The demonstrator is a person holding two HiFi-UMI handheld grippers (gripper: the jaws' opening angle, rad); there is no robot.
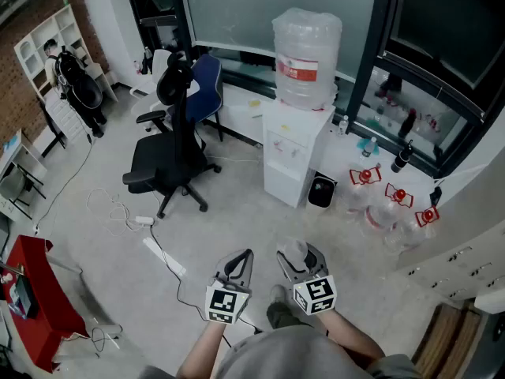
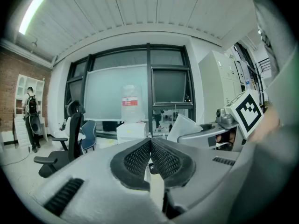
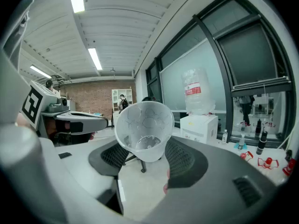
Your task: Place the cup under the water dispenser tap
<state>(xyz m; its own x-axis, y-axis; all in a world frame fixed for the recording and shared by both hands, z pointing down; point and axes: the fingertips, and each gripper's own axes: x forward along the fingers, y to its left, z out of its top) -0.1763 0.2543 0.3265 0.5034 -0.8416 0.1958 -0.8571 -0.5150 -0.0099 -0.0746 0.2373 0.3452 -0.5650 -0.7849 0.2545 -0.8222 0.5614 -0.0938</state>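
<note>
Two hand-held grippers sat low in front of me, side by side and apart. My left hand-held gripper (image 1: 243, 257) had its jaws together with nothing between them. My right hand-held gripper (image 1: 302, 259) was clamped on the clear plastic cup (image 3: 144, 125), a pad on each side of its lower wall, its open rim tilted back toward the gripper's camera. The white water dispenser (image 1: 293, 152) stood well ahead of the cup, by the window, with a big bottle (image 1: 306, 54) on top. Bare floor (image 1: 252, 219) lay open between us. Left of that lane stood a black office chair (image 1: 168, 160), with a power strip (image 1: 163, 256) and loose cables (image 1: 110, 208) nearer me. A small black bin (image 1: 321, 190) stood just beside the dispenser's right edge, and empty bottles (image 1: 394, 200) with red handles lay further right.
</note>
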